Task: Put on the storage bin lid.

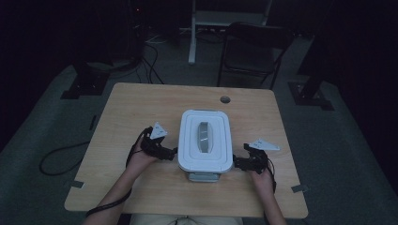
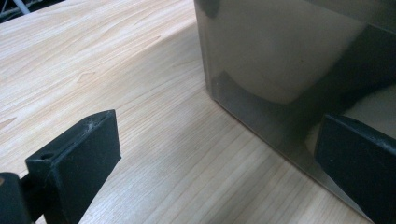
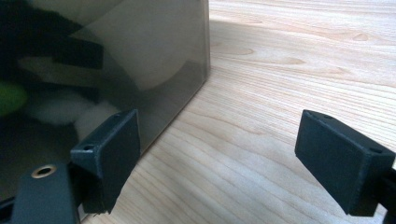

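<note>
A lidded storage box (image 1: 205, 140) — white lid with a grey handle set into its top, smoky see-through walls — sits on the wooden bench (image 1: 141, 108), a little toward the person's edge and roughly centred across it. The left tongs (image 1: 172, 152) are at the box's left side and the right tongs (image 1: 236, 163) at its right side, each just beside the lid's rim near the front corners. Both pairs stand wide apart with nothing clamped — in the gripper views bare wood lies between the black jaws, and the box's dark wall (image 2: 261, 60) (image 3: 140, 56) rises just beside one jaw of each.
</note>
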Available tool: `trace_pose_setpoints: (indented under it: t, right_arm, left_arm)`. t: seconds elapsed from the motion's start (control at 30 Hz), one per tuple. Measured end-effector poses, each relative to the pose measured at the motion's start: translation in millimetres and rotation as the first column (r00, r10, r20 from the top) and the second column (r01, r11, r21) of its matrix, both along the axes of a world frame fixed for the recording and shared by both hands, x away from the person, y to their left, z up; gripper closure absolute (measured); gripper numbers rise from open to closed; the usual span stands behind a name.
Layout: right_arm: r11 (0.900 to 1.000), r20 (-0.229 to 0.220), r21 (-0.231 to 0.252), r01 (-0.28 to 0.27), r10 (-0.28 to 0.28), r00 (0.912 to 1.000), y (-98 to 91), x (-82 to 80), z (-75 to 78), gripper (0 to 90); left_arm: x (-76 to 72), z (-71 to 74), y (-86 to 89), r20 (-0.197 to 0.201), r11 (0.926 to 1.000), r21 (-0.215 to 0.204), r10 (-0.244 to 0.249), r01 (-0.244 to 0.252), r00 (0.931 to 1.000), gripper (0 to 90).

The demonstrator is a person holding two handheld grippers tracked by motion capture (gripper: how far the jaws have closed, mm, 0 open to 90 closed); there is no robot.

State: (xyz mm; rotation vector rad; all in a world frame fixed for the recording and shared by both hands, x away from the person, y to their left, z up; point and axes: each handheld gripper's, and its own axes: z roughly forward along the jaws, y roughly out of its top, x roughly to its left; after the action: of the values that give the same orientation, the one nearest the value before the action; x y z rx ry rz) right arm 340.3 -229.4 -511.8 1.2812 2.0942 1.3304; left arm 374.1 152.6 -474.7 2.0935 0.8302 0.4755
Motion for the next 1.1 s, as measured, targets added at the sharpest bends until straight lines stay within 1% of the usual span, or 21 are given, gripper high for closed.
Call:
trace_pose_setpoints:
  t: [0.07, 0.13, 0.4, 0.53, 0.63, 0.8, 0.93, 1.0, 1.03, 1.07, 1.1]
  right_arm:
    - [1.0000, -0.002, -0.002, 0.004, -0.004, 1.0000, -0.9, -0.6, -0.6, 14.0]
    - [1.0000, -0.004, -0.004, 0.002, -0.002, 1.0000, -2.0, -1.0, -1.5, 14.0]
    - [0.9995, -0.003, -0.026, 0.017, -0.017, 0.9999, -8.3, -3.6, -2.1, 14.0]
    - [0.9990, -0.002, -0.016, 0.043, -0.043, 0.9991, -15.3, -5.8, -2.2, 14.0]
    - [0.9979, -0.002, -0.035, 0.055, -0.055, 0.9985, -20.1, -6.9, -2.5, 14.1]
    - [0.9953, 0.003, -0.046, 0.085, -0.085, 0.9964, -28.9, -10.5, -2.8, 14.1]
    - [0.9922, 0.008, -0.039, 0.119, -0.118, 0.9929, -36.5, -13.9, -1.9, 14.1]
    - [0.9914, 0.008, -0.039, 0.125, -0.125, 0.9921, -37.7, -14.6, -1.6, 14.1]
    - [0.9903, 0.010, -0.039, 0.133, -0.133, 0.9911, -39.1, -15.4, -1.3, 14.1]
    - [0.9871, 0.013, -0.054, 0.151, -0.150, 0.9886, -42.7, -17.8, -0.6, 14.1]
    - [0.9861, 0.015, -0.056, 0.156, -0.156, 0.9877, -44.3, -18.7, -0.7, 14.1]
  left_arm:
    - [-1.6, 0.4, 2.4, -0.001, 1.0000, -0.005, 0.003, -0.003, 1.0000, 1.2]
    - [-3.3, 0.0, 5.1, -0.009, 0.9998, -0.019, 0.005, -0.005, 0.9999, 1.3]
    - [-8.8, -1.8, 18.5, -0.027, 0.9997, -0.022, 0.013, -0.013, 0.9996, 1.3]
    - [-13.5, -1.5, 27.5, -0.031, 0.9993, -0.031, 0.021, -0.022, 0.9993, 1.3]
    - [-16.2, -2.1, 35.1, -0.037, 0.9992, -0.024, 0.031, -0.031, 0.9989, 1.3]
    - [-20.6, -2.9, 49.7, -0.044, 0.9979, -0.034, 0.054, -0.056, 0.9975, 1.3]
    - [-23.5, -4.9, 59.1, -0.050, 0.9962, -0.037, 0.076, -0.078, 0.9958, 1.3]
    - [-24.4, -5.8, 61.4, -0.052, 0.9957, -0.039, 0.082, -0.084, 0.9952, 1.3]
    - [-26.5, -8.2, 67.2, -0.057, 0.9947, -0.034, 0.095, -0.097, 0.9938, 1.3]
    - [-27.4, -9.2, 69.4, -0.060, 0.9940, -0.034, 0.102, -0.104, 0.9930, 1.3]
    - [-28.4, -10.1, 71.8, -0.063, 0.9935, -0.029, 0.108, -0.110, 0.9921, 1.2]
